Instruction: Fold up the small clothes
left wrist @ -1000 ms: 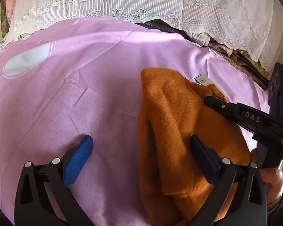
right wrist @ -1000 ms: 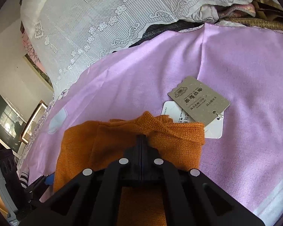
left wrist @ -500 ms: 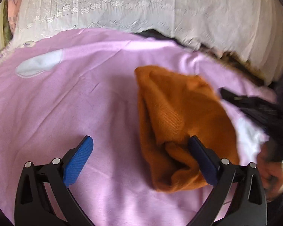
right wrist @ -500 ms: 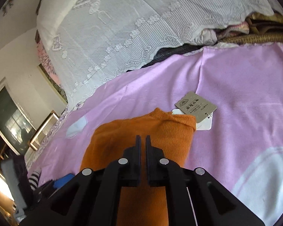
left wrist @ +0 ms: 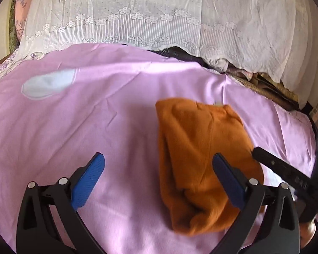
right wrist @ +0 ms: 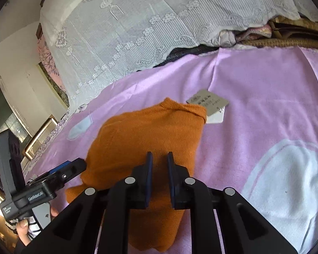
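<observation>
A folded orange knit garment (left wrist: pixel 201 158) lies on the pink sheet (left wrist: pixel 95 116); it also shows in the right wrist view (right wrist: pixel 146 135). Paper hang tags (right wrist: pixel 209 103) stick out at its far end. My left gripper (left wrist: pixel 159 173) is open and empty, its right blue pad (left wrist: pixel 226 180) over the garment and its left pad (left wrist: pixel 89 177) over bare sheet. My right gripper (right wrist: pixel 159 169) hovers above the garment's near part with its jaws a small gap apart, holding nothing. The right gripper's finger also shows at the right of the left wrist view (left wrist: pixel 286 173).
A white lace cover (left wrist: pixel 159 10) drapes over a pile at the back. Dark clothes and a woven basket (right wrist: pixel 286 40) lie under its edge. A white patch (right wrist: pixel 290 180) is printed on the sheet at the right. The left gripper's body (right wrist: pixel 31 186) shows at lower left.
My right gripper has let go of the orange garment, opened a little and pulled back. The garment now lies folded shorter on the sheet. My left gripper has backed away, still open.
</observation>
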`<control>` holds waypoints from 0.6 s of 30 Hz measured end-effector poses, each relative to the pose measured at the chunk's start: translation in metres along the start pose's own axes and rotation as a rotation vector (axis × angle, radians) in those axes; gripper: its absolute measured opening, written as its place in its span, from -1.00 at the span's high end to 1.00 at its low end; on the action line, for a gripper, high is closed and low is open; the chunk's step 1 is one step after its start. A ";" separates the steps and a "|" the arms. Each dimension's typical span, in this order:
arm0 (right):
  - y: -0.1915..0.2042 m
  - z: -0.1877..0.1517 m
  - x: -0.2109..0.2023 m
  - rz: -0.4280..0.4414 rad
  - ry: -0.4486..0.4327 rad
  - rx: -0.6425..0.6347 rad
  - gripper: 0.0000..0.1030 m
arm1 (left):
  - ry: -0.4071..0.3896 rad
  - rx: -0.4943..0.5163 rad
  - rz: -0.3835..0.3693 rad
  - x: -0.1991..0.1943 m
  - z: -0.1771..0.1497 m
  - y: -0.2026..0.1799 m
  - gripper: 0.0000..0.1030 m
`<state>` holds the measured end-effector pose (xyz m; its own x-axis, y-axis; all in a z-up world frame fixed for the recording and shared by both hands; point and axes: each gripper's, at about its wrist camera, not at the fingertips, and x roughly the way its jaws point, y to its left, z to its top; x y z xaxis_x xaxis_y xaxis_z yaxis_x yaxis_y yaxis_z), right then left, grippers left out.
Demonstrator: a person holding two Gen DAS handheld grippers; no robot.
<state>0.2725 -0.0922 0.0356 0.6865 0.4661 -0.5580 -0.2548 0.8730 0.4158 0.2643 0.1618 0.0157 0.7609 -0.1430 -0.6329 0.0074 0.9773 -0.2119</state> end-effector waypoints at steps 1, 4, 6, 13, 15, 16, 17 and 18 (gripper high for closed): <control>0.003 0.004 0.001 -0.002 -0.004 -0.010 0.68 | 0.009 -0.009 -0.003 0.006 0.002 0.000 -0.92; 0.010 0.017 0.007 0.029 -0.014 0.008 0.68 | 0.040 -0.019 0.017 0.019 0.003 -0.001 -0.92; 0.012 0.025 0.016 0.043 -0.008 0.011 0.68 | 0.051 -0.017 0.035 0.025 0.003 -0.001 -0.92; 0.013 0.013 0.045 -0.010 0.068 -0.044 0.67 | 0.070 0.022 0.091 0.036 -0.003 -0.006 -0.92; 0.015 0.011 0.043 -0.022 0.057 -0.062 0.67 | 0.066 0.028 0.097 0.035 -0.004 -0.007 -0.92; 0.016 0.010 0.041 -0.023 0.047 -0.069 0.67 | 0.065 0.027 0.095 0.035 -0.004 -0.006 -0.92; 0.016 0.009 0.038 -0.021 0.036 -0.072 0.65 | 0.063 0.025 0.093 0.034 -0.004 -0.005 -0.92; 0.017 0.008 0.035 -0.016 0.025 -0.073 0.63 | 0.060 0.022 0.089 0.033 -0.005 -0.004 -0.92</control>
<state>0.2979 -0.0624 0.0290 0.6739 0.4550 -0.5820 -0.2935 0.8879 0.3543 0.2861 0.1524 -0.0077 0.7189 -0.0640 -0.6922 -0.0438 0.9896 -0.1369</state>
